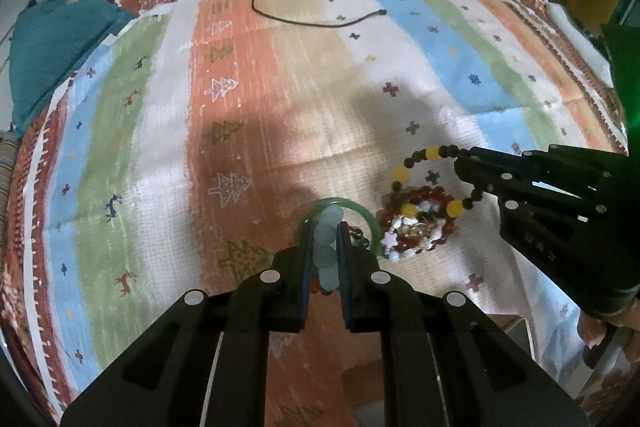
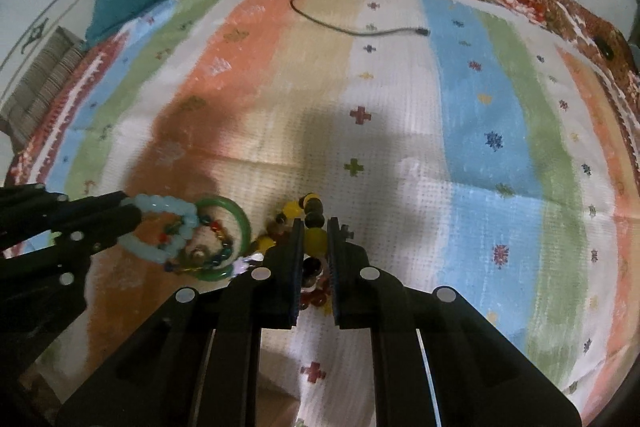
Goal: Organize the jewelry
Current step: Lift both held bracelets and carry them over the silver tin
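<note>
My left gripper has its jaws pinched on the pale blue bracelet; the beads run in a column between the fingers, and in the right wrist view the loop hangs out from the tips over the green bangle. The bangle lies flat on the striped cloth, with a strand of small coloured beads inside its ring. My right gripper has its jaws narrowed on the yellow-and-dark bracelet; from the left wrist view that loop stands out from its tips. Under that loop sits a heap of red beads and pale star-shaped beads, just beside the bangle; I can't tell whether they touch. The two grippers are near each other. Farther back on the cloth a black cable trails, and a teal cloth bundle sits at the far left edge.
</note>
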{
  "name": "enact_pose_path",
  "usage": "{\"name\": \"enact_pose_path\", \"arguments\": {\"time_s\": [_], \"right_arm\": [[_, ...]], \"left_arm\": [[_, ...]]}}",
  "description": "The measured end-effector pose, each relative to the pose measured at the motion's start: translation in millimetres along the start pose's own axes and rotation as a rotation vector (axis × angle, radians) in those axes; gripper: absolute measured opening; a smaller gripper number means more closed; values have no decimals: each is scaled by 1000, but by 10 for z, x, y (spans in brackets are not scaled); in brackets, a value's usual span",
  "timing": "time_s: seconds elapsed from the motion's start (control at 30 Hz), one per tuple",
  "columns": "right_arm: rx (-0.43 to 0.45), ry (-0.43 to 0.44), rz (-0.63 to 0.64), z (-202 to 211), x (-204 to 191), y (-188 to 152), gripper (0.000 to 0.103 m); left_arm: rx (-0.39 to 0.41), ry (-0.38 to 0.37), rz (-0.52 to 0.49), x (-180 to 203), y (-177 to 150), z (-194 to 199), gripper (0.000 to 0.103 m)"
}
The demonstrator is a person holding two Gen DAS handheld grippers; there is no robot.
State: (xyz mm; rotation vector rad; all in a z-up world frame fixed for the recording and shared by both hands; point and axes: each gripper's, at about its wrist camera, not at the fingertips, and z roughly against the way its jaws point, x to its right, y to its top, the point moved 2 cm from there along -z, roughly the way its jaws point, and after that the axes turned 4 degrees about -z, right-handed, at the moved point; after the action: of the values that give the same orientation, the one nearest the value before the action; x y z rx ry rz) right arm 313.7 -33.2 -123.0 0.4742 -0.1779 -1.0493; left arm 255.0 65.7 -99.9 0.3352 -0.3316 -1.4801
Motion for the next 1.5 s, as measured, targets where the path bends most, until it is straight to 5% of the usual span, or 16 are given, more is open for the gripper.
{"name": "enact_pose_path", "arguments": {"time_s": [1.5], "right_arm": [[228, 32, 137, 1255, -440, -823, 12]], "left_arm": [[197, -81, 33, 344, -626, 1074, 11]]}}
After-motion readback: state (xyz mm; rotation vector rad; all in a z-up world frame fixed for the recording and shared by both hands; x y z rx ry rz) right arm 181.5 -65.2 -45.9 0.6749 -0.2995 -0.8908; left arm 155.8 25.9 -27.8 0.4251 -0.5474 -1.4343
